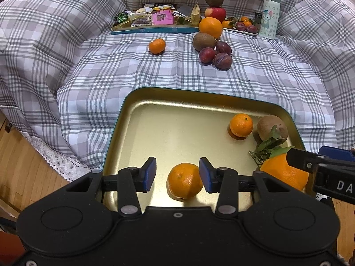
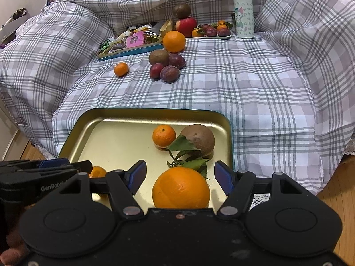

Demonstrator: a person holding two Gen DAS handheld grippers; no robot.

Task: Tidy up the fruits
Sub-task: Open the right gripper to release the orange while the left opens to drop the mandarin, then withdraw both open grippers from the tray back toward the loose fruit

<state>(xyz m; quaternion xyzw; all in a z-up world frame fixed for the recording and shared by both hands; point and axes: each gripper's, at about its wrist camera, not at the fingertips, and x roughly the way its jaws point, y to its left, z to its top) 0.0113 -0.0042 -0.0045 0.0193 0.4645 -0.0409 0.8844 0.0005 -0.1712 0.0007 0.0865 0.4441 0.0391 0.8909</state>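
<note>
Plaid quilt [image 1: 155, 71] | gold tray [image 1: 142, 119] | left gripper [image 1: 177, 175] "GenRobot", jaws spread | right gripper [image 2: 180, 177] jaws spread

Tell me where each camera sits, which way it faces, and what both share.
Left wrist: on the left gripper, angled down; open jaws flank a small orange mandarin; right gripper at the edge.
Right wrist: on the right gripper, angled down; open jaws flank a large leafy orange; left gripper intrudes.
Shared: gold rectangular metal tray, brown kiwi.
</note>
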